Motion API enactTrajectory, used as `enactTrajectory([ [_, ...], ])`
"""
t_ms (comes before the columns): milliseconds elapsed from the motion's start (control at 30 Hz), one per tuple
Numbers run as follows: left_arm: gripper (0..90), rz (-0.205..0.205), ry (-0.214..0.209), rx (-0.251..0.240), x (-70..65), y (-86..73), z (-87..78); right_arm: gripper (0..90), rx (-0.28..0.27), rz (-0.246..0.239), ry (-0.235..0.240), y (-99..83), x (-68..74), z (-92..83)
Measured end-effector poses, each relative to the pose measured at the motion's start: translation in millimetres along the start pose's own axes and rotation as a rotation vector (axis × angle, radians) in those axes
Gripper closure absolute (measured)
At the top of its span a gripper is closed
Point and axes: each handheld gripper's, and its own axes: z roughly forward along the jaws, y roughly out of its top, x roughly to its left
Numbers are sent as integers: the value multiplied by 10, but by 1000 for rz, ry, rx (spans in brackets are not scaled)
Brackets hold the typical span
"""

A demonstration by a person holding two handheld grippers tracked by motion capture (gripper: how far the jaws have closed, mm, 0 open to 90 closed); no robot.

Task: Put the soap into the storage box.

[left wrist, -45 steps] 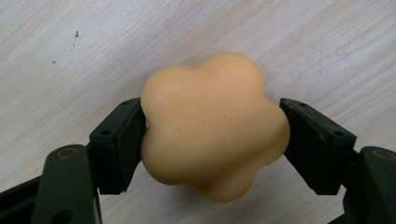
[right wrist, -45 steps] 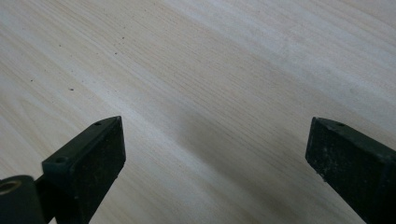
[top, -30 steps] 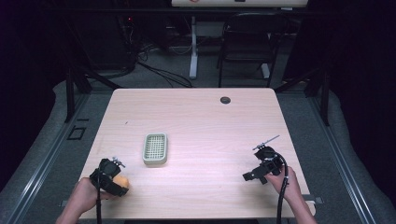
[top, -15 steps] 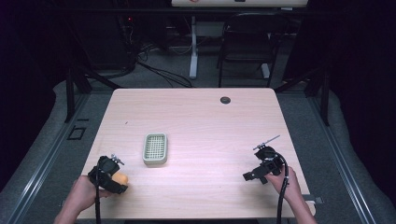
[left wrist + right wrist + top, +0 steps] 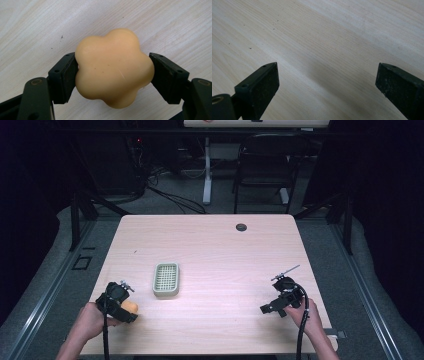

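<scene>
A flower-shaped orange soap (image 5: 113, 68) is clamped between the pads of the left gripper (image 5: 121, 303), low over the table (image 5: 220, 245) and just short of a green slotted dish (image 5: 166, 279). It looks firm, light and likely slick; its waist is the gripped part. The right gripper (image 5: 327, 82) is held wide open, nothing between its jaws.

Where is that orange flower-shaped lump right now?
The orange flower-shaped lump sits clamped between the left gripper's jaws at the table's near left corner, a little left of and nearer the person than the green slotted dish.
</scene>
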Motion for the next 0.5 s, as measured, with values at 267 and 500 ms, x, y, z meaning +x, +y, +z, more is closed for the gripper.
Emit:
enactTrajectory([
  [267,268,7,-8,1,25,60,-16,46,-13,12,-9,-6,5,9],
  [500,268,17,-9,4,38,125,-30,46,-1,-3,-8,-4,-8,-4],
])
